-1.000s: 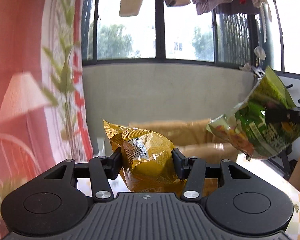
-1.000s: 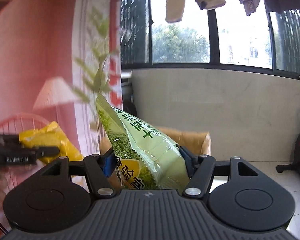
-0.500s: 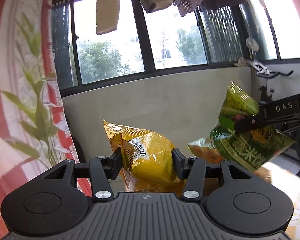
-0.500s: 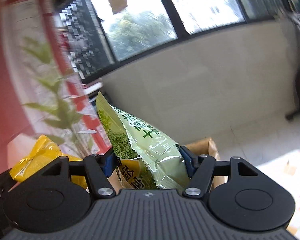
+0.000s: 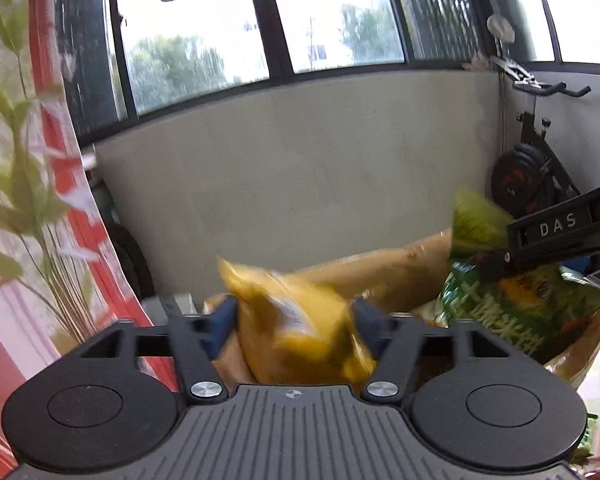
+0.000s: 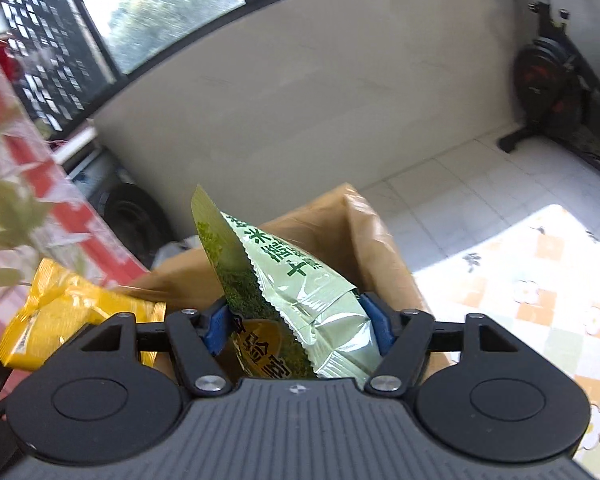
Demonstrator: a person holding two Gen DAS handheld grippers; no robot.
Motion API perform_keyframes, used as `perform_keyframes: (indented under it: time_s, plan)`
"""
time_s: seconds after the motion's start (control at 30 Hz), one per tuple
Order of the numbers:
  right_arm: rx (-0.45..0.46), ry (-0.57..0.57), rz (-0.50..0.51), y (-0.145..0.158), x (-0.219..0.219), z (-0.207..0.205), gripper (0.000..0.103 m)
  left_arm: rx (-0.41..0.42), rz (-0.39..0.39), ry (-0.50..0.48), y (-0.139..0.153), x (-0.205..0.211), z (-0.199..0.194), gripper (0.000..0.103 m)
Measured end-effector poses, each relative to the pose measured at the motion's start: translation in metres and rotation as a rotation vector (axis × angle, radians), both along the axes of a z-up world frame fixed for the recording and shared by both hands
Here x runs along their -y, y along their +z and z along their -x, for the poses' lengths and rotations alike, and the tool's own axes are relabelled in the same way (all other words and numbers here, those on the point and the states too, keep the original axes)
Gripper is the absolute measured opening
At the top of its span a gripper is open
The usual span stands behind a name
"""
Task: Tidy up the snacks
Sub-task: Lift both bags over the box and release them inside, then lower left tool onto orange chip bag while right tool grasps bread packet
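A yellow snack bag sits between the fingers of my left gripper. Those jaws are opening; the bag is blurred, tilted and looks loose from the left pad. It hangs over an open brown cardboard box. My right gripper has a green snack bag between its blue pads, which still touch it while the jaws are opening. That bag is over the same box. The left wrist view shows the green bag at the right, with the right gripper on it. The yellow bag shows at the left.
A grey wall under barred windows stands behind the box. An exercise bike is at the back right on a tiled floor. A red and white curtain with leaves hangs left. A checked tablecloth lies to the right.
Both grippers swung right and dipped until the box lay under them. The left jaws widened and the yellow bag tipped over and blurred. The right jaws widened a little around the green bag.
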State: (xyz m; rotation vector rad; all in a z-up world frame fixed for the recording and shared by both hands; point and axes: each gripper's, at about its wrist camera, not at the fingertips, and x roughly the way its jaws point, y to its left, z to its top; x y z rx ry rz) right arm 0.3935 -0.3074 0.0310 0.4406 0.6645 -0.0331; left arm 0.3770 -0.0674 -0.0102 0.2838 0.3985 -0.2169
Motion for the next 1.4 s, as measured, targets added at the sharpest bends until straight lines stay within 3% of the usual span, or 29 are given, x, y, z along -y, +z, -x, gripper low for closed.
perform_keyframes:
  time_s: [0.03, 0.13, 0.23, 0.47, 0.73, 1.07, 1.4]
  plan:
    - [0.004, 0.012, -0.001, -0.001, 0.001, 0.000, 0.077, 0.002, 0.008, 0.005, 0.000, -0.001, 0.000, 0.087]
    - [0.024, 0.025, 0.036, 0.004, -0.004, -0.001, 0.086, 0.022, 0.028, 0.010, 0.000, -0.008, 0.005, 0.089]
    - [0.056, 0.061, 0.066, 0.009, -0.008, 0.005, 0.086, 0.011, 0.043, 0.028, 0.005, -0.015, 0.010, 0.089]
    - [0.134, 0.191, 0.200, 0.018, -0.025, 0.035, 0.086, -0.025, 0.166, 0.070, 0.019, -0.041, 0.047, 0.089]
    - [0.203, 0.328, 0.279, 0.014, -0.028, 0.087, 0.086, -0.037, 0.170, 0.225, 0.031, -0.071, 0.098, 0.089]
    - [0.222, 0.360, 0.266, -0.006, -0.022, 0.144, 0.086, -0.015, 0.159, 0.242, 0.028, -0.088, 0.163, 0.090]
    - [0.248, 0.352, 0.238, -0.031, -0.024, 0.179, 0.086, -0.055, 0.210, 0.229, -0.008, -0.086, 0.209, 0.090]
